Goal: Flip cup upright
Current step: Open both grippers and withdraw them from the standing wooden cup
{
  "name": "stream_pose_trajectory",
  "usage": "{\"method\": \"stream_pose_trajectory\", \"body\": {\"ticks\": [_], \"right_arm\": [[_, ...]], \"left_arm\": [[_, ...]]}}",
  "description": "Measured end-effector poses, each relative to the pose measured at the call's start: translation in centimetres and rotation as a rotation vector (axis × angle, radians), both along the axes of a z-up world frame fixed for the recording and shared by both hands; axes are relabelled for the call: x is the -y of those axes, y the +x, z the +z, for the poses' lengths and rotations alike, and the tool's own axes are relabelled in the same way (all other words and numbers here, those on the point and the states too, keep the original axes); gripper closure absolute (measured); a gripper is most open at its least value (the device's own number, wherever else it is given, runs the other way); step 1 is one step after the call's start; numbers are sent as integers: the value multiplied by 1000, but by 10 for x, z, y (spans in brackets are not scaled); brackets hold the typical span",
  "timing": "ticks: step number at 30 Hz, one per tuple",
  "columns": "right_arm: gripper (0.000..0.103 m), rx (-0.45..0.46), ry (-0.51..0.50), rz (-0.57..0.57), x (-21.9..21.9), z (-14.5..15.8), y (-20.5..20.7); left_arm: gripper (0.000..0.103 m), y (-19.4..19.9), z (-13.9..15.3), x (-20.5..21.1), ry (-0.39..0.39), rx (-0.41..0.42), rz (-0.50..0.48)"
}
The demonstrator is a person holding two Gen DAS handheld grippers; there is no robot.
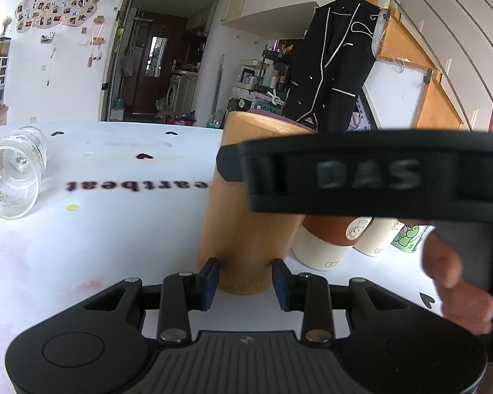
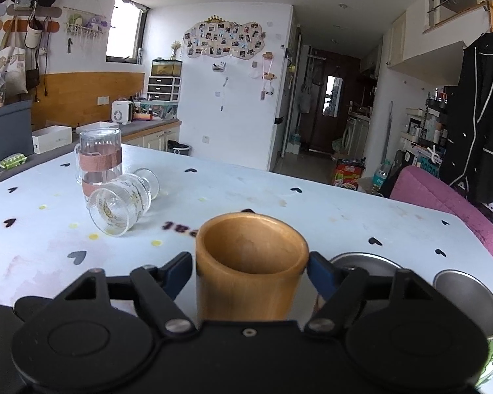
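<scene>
A wooden cup stands upright on the white table, its mouth facing up. My right gripper has its blue pads on both sides of the cup near the rim, shut on it. In the left wrist view the same wooden cup stands just ahead, and my left gripper has its jaws at the cup's base on either side, a small gap showing on the right. The right gripper's body crosses in front of the cup's upper part.
A ribbed clear glass lies on its side to the left, also in the left wrist view. A glass mug with pink bands stands upside down behind it. Paper cups and metal cups lie at the right. A pink chair stands at the far edge.
</scene>
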State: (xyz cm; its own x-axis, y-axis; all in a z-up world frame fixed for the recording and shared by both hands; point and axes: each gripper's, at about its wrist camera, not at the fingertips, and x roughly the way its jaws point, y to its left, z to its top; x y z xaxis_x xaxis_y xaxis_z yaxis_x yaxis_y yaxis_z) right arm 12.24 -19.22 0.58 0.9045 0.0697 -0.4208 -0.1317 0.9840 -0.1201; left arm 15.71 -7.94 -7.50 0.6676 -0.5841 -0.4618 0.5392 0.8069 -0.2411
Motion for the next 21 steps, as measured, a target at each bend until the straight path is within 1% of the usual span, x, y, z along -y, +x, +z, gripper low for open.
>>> {"method": "stream_pose_trajectory", "body": {"ticks": [2,6,12,17,19,21], "right_arm": [[20,5,21,16,1,3,-3],[17,43,58,31,6,10,-22],[16,76,133,27,23,12,-53],[16,98,158,-19,34,11,-75],[16,110,165,-44,40,11,-84],[16,121,170,-68,45,11,-91]], "left_arm": [[66,-1,-1,-2,-3,2,2],[66,-5,-2,-5,-9,2,0],[66,-17,7,-10,-12,4,14],[65,-34,22,-22,-9,12,72],[64,-43,30,-27,3,13,103],[59,-52,36,-32,24,10,145]]}}
